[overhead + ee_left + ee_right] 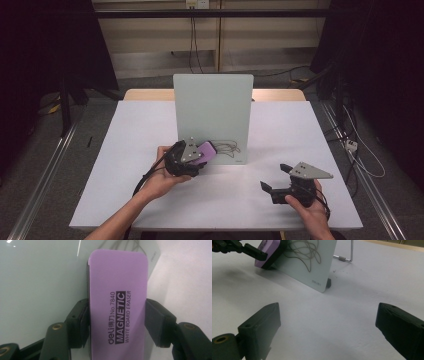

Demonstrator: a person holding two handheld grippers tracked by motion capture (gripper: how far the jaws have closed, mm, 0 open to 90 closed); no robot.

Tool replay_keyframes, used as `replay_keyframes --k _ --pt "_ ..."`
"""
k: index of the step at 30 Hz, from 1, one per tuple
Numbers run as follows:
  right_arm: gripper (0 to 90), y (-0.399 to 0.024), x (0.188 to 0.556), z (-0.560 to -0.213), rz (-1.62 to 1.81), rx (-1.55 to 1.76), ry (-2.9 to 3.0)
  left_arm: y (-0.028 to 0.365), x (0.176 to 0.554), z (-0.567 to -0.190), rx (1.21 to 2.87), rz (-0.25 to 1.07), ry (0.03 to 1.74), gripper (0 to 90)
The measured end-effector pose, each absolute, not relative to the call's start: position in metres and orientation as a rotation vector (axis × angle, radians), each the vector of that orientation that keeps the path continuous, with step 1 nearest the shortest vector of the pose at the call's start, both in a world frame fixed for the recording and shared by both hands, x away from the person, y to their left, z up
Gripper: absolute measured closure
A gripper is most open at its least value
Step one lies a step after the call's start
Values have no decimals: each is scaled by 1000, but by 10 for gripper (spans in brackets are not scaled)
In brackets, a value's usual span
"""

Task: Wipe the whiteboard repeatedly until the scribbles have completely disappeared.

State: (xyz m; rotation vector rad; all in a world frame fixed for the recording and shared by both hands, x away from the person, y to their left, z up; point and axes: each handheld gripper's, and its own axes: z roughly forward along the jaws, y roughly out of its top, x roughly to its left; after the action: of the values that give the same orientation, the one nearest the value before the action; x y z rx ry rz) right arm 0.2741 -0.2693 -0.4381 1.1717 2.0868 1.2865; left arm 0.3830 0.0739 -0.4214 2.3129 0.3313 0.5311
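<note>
Left claw (192, 159) pinches the purple eraser (207, 152) across its width; in the left gripper view both black pads (80, 322) press flat against the long sides of the eraser (117, 307), whose purple back carries dark lettering reading "MAGNETIC WHITE BOARD ERASER". The person's left hand (162, 175) grips that tool from below and to the near side of the whiteboard.

Right claw (278, 179) stands spread wide with nothing between its jaws. It sits nearer the person than the whiteboard and off toward the board's right-hand end, held by the right hand (307, 202) just over the white counter (125, 150). In the right gripper view bare counter (324, 322) lies between the two parted jaws.

Whiteboard (214, 117), pale green-grey, stands propped upright near the middle of the counter. The eraser is at the board's lower left corner, its dark underside against or just off the board face; contact cannot be confirmed. Scribbled pen lines (225, 146) mark the board's lower part, just right of the eraser. In the right gripper view the scribble (308, 252) runs beside the eraser (268, 251), a small dark foot (328, 283) sits under the board's corner, and a wire stand (345, 255) shows behind the board (312, 270).
</note>
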Motion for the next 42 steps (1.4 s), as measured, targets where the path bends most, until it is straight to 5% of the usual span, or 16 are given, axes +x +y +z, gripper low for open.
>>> replay_keyframes --k 21,42 --pt "56 -269 275 -439 1281 1172 2085 92 395 -387 2162 598 419 407" --pt "56 -268 275 -439 1281 1171 2088 69 387 -413 2257 561 316 407"
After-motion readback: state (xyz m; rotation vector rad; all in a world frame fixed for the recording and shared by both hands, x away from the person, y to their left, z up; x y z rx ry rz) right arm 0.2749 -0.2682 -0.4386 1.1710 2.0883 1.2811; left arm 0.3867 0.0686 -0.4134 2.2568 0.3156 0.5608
